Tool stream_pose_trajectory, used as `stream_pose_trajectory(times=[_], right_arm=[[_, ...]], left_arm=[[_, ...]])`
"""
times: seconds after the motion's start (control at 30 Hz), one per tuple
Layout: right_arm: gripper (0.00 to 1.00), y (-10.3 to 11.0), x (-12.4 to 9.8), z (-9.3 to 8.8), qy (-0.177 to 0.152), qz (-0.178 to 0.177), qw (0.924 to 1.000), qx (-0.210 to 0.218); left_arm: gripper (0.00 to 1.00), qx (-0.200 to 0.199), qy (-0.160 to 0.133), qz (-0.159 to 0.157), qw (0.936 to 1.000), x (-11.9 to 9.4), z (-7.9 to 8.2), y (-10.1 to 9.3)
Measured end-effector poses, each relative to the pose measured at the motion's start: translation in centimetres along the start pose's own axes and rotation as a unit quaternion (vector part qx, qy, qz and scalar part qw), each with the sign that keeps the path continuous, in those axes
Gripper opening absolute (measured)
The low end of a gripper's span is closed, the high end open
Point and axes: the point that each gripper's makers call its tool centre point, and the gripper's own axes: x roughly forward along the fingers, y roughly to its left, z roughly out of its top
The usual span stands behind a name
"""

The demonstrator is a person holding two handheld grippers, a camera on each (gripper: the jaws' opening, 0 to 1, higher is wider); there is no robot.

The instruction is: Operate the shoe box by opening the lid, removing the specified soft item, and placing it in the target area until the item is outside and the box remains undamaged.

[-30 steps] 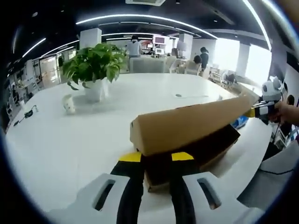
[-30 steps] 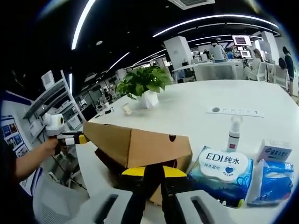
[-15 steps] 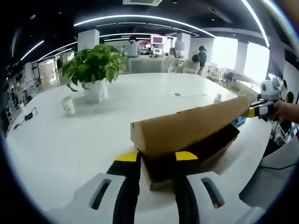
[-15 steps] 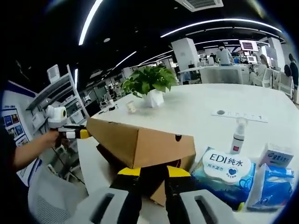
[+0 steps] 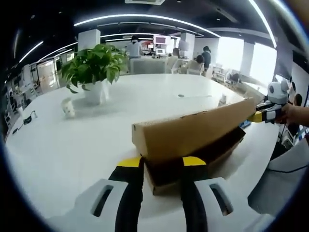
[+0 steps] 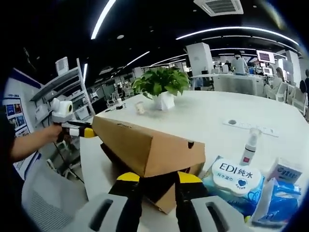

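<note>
A brown cardboard shoe box lies on the white table (image 5: 72,154). Its lid (image 5: 193,130) is tilted up off the base (image 5: 224,159), leaving a dark gap; the contents are hidden. My left gripper (image 5: 161,162) sits at the lid's near end, its yellow-tipped jaws closed on the end flap. The right gripper (image 5: 260,116), in a person's hand, holds the far end. In the right gripper view the lid (image 6: 145,147) rises above the base (image 6: 169,200). There my right gripper (image 6: 159,178) grips the near end and the left gripper (image 6: 87,131) the far corner.
A potted plant (image 5: 91,67) and a small cup (image 5: 69,107) stand far back on the table. Right of the box are a wet-wipes pack (image 6: 234,179), a spray bottle (image 6: 249,145), a small carton (image 6: 285,171) and a blue packet (image 6: 275,200). A chair (image 6: 43,198) stands off the table's edge.
The lid has tilted up a little further off the base at both ends. Both cameras have shifted slightly with the hands.
</note>
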Motion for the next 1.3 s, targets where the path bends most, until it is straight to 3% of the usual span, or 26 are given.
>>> stream_pose_trajectory(times=[0.53,1.3], right_arm=[[0.31,0.4,0.3,-1.2,0.015,0.006,0.9988,-0.047],[0.37,0.5,1.2,-3.6,0.038,0.005,0.9963,-0.078]], left_arm=[[0.31,0.002,0.018,-0.005,0.9998,0.1,-1.5,-0.4],[0.35,0.032,0.062,-0.007,0.9975,0.8,-4.6,-0.5]])
